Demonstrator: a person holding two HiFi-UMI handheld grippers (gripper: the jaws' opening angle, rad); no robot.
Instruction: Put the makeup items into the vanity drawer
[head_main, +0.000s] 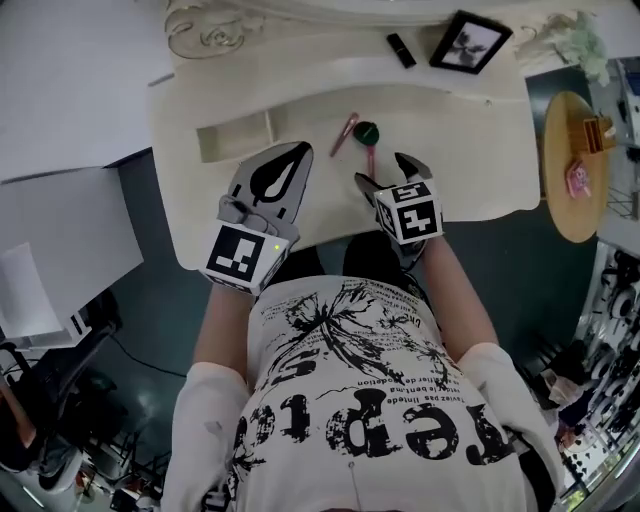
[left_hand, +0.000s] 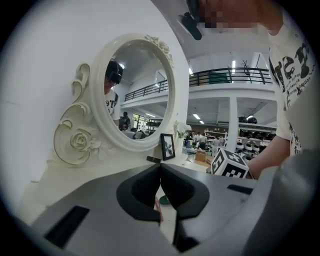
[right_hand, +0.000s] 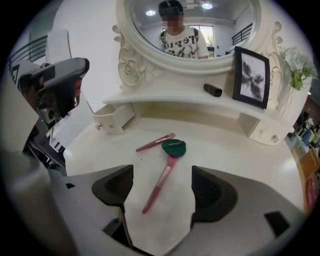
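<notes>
The left gripper has fingers together, the right gripper apart.

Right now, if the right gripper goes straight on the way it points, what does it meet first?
The slim pink makeup brush lying on the white vanity top, in line between the right gripper's open jaws. The round dark-green compact lies just beyond. Depth is unclear, so likely only.
</notes>
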